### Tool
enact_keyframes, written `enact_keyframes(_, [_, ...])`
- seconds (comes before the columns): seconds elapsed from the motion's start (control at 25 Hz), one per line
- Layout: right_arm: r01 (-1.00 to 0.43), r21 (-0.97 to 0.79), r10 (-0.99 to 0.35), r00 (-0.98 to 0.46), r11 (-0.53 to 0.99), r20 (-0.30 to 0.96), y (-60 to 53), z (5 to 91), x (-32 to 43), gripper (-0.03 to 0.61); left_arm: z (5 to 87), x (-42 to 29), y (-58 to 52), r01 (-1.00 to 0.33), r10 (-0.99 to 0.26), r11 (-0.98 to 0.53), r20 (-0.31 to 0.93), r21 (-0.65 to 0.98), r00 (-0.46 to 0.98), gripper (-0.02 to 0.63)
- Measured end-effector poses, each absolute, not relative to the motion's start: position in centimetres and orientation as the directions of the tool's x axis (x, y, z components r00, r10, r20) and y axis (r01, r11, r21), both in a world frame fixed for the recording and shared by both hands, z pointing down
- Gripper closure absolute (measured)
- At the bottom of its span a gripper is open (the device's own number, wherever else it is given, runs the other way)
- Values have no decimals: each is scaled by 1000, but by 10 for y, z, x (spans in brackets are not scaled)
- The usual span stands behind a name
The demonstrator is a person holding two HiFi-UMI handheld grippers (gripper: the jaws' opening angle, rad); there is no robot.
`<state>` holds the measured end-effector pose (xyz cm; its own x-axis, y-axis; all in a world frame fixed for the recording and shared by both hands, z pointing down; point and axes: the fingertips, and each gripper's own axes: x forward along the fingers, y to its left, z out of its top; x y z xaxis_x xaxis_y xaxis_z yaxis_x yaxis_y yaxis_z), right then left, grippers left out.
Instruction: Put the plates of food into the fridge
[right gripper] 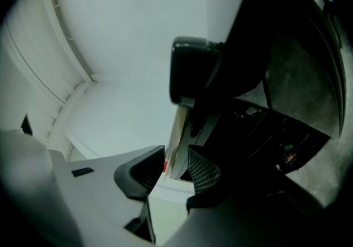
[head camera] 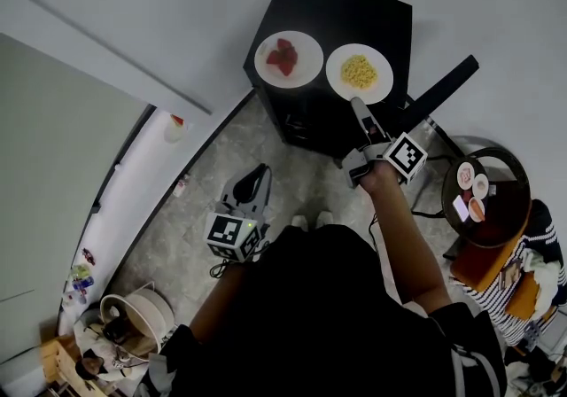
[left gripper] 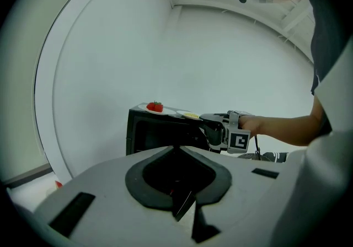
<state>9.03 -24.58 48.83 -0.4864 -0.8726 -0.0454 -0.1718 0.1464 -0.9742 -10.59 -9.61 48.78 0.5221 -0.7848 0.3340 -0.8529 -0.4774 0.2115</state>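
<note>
Black cabinet [head camera: 354,14]: both plates sit on top, along its near edge. Plate of red food [head camera: 289,58] at the near left corner, plate of yellow food [head camera: 359,73] just beside it on the right.

Right gripper [head camera: 359,107]: nearer hand, level, straight in front of the yellow plate. Jaws wide, the plate's near rim between them, pads not visibly pressing.

Left gripper [head camera: 257,175]: low, well apart, jaws together, empty.

Approach unobstructed, though the red plate is close alongside.

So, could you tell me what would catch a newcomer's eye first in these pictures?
On the black cabinet sit a plate of red food and a plate of yellow food, side by side. The right tool reaches to the plate of yellow food, its jaws apart around the rim.
</note>
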Motion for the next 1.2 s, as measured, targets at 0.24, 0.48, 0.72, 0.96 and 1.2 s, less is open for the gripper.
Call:
enact_keyframes(0.24, [-102, -989, -878, -476, 109, -48, -256, 491, 91, 454, 491, -105, -101, -850, -776, -487, 348, 200, 526, 589])
enact_keyframes(0.48, [-30, -996, -876, -479, 87, -62, -258, 487, 90, 512, 492, -104, -104, -848, -774, -489, 347, 204, 530, 589])
enact_keyframes(0.72, [-4, -997, -868, -492, 82, -69, -249, 487, 90, 517, 490, -102, -102, -846, -777, -490, 335, 209, 533, 589])
enact_keyframes(0.96, [9, -996, -856, -511, 90, -82, -233, 482, 86, 517, 486, -99, -93, -843, -780, -497, 320, 206, 538, 589])
enact_keyframes(1.2, [11, -994, -845, -527, 106, -96, -212, 474, 85, 517, 480, -95, -79, -838, -781, -506, 305, 201, 545, 589])
